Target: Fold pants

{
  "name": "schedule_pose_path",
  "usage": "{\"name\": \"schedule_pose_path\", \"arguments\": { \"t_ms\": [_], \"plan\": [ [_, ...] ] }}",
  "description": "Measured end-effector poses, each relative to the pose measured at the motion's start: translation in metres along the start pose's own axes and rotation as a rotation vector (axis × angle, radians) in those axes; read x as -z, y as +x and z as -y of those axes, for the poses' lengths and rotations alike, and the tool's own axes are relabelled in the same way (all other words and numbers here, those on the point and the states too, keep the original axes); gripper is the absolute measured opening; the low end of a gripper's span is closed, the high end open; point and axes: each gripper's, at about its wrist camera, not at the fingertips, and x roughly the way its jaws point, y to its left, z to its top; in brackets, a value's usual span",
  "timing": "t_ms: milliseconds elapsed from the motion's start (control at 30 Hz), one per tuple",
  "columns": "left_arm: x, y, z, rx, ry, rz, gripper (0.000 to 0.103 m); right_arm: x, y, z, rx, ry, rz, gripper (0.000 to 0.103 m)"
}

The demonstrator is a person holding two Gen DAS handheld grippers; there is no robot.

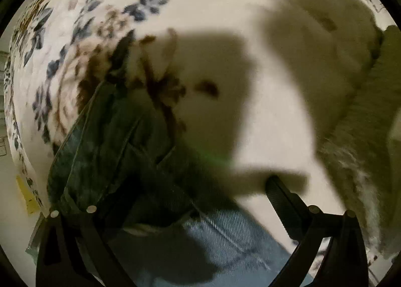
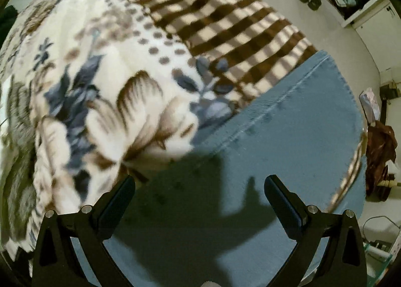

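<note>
One pair of blue denim pants (image 2: 288,136) lies on one floral blanket (image 2: 105,86), filling the lower right of the right wrist view, flat, with a stitched seam running diagonally. One right gripper (image 2: 200,184) hangs over the denim, jaws spread wide, holding nothing. In the left wrist view the pants (image 1: 225,234) appear bunched and shadowed at lower left; the left gripper (image 1: 200,191) also stands spread apart, its left finger hidden by cloth.
</note>
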Motion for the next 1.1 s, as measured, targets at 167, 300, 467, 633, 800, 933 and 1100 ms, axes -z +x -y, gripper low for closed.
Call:
{"name": "schedule_pose_path", "arguments": {
  "t_ms": [167,300,467,633,800,933,1100],
  "plan": [
    [0.018,-0.021,0.002,0.028,0.055,0.112,0.087,-0.011,0.015,-0.001,0.002,0.041,-0.047,0.103],
    [0.036,-0.050,-0.028,0.135,-0.021,0.185,0.022,-0.016,0.019,0.013,-0.010,0.091,-0.083,0.099],
    [0.063,-0.087,-0.049,0.271,0.030,0.238,0.015,-0.014,0.024,0.031,-0.084,0.132,-0.110,0.043],
    [0.100,-0.126,-0.090,0.363,0.066,0.317,0.014,0.002,-0.004,0.049,-0.175,0.111,-0.047,0.006],
    [0.129,-0.147,-0.149,0.463,0.052,0.360,0.014,0.036,-0.044,0.093,-0.241,0.070,-0.003,0.004],
    [0.159,-0.161,-0.193,0.496,0.045,0.387,0.014,0.076,-0.084,0.141,-0.280,0.032,0.015,0.004],
    [0.213,-0.141,-0.257,0.447,0.038,0.371,0.014,0.149,-0.111,0.195,-0.267,-0.050,0.018,0.004]
  ]
}}
